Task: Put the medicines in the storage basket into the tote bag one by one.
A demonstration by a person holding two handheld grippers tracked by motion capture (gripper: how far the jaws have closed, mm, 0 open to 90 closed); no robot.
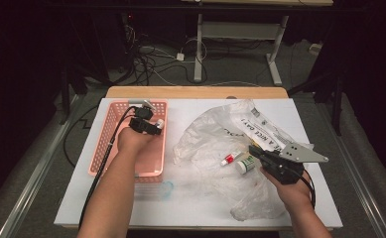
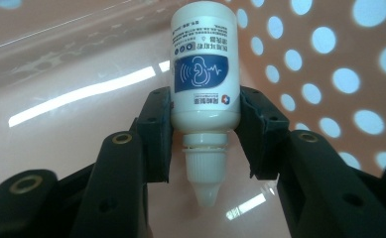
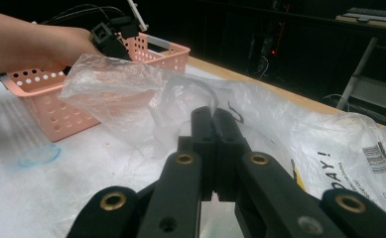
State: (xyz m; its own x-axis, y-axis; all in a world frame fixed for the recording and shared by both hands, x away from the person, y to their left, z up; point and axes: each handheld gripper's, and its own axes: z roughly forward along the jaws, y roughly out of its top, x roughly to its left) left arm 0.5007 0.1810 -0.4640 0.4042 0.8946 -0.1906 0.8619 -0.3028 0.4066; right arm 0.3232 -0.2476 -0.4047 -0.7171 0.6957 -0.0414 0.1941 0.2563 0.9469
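Plastic throughout: a smooth white dropper bottle (image 2: 205, 89) with a blue ear label and a ribbed conical cap, a pink basket (image 1: 112, 130) pierced with round holes, and a crinkled clear bag (image 1: 215, 148) on the white table (image 1: 190, 208). The left tool (image 2: 205, 106) pinches the bottle between its matte black pads, cap pointing back toward the hand, inside the basket. The right tool (image 3: 214, 148) is pressed together on a fold of the bag. The high view adds a red-capped tube (image 1: 231, 158) and a white-and-green bottle (image 1: 245, 164) just beside the right tool's tips.
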